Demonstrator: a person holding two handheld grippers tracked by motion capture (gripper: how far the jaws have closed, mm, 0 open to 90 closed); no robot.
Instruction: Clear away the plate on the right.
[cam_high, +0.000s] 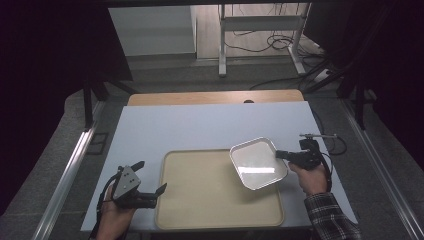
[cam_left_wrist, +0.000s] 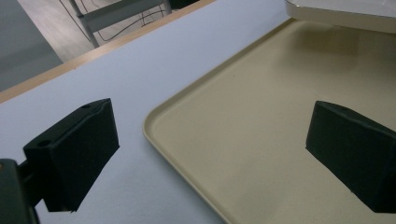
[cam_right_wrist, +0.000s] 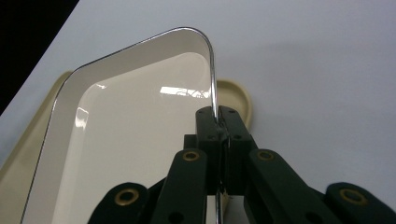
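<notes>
The right tool (cam_high: 280, 154), clamped on the white dish (cam_high: 257, 163) rim, holds it above the beige tray's (cam_high: 200, 200) right far corner, while the left tool (cam_high: 150, 180) waits wide.

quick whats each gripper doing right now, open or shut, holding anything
left gripper: open, holding nothing, beside the beige tray.
right gripper: shut on the rim of the white dish, held over the tray.
</notes>
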